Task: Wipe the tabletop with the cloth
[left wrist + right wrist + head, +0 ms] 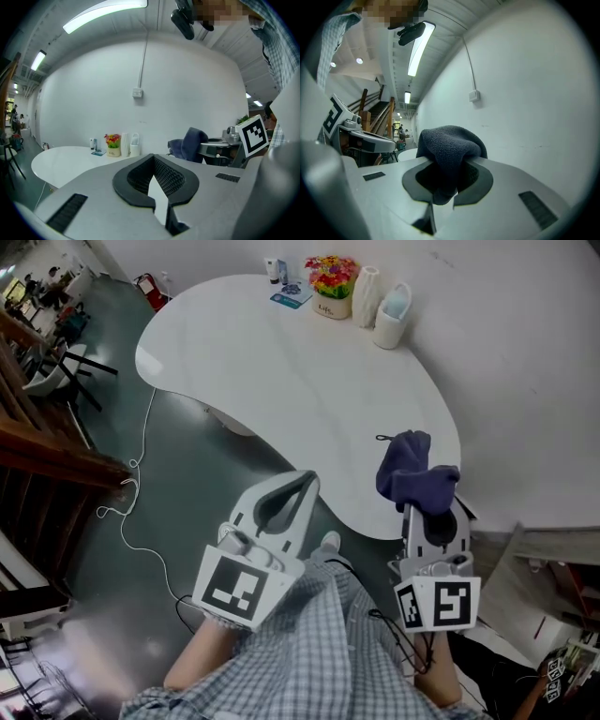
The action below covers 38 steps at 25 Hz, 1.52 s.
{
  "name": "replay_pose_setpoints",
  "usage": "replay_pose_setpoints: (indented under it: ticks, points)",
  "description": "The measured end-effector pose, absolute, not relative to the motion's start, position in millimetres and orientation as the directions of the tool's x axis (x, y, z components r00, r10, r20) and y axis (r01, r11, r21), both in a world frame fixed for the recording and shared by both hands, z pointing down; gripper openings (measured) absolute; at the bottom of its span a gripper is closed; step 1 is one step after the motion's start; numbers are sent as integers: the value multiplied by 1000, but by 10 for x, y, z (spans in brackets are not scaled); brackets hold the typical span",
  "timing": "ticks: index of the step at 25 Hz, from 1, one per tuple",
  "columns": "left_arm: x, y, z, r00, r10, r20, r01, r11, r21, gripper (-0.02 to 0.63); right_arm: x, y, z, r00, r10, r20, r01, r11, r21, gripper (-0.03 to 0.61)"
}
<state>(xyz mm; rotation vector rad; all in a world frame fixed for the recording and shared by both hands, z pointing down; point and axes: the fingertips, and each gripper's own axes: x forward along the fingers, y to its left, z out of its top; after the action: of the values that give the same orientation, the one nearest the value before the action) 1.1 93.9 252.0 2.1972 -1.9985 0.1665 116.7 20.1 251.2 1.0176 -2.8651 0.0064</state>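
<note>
A dark blue cloth (412, 470) hangs bunched over the near right edge of the white curved tabletop (281, 362). My right gripper (428, 505) is shut on the cloth, which bulges up out of its jaws in the right gripper view (447, 143). My left gripper (305, 482) is held just off the table's near edge, above the floor, jaws shut and holding nothing. In the left gripper view its fingertips (153, 159) meet, and the cloth (190, 143) and table (61, 161) lie beyond.
At the table's far end stand a flower pot (331, 282), a white vase (367, 294), a white holder (393, 317), small bottles (277, 270) and a card (291, 298). A white cable (141, 474) trails over the floor on the left, with chairs (56, 362) further left.
</note>
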Motion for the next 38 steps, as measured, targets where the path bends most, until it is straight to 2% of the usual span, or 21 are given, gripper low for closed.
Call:
replay_pose_setpoints:
  ticks: [11,21,38]
  points:
    - [-31,337,2604,122,-964,235,-992,-114,49,2,1260,-310,2750,-745,-649,150,-658,753,-9,37]
    - [37,-71,2694,252,-933,256,-968,-247,49,2,1348,-539,2826,-669,-723,174,-733,680,5,37]
    - [-282,-740,2864,517,-802,299,-851,-518,82,2,1564,-607,3291,-316,-895,314,-940,341,26,37]
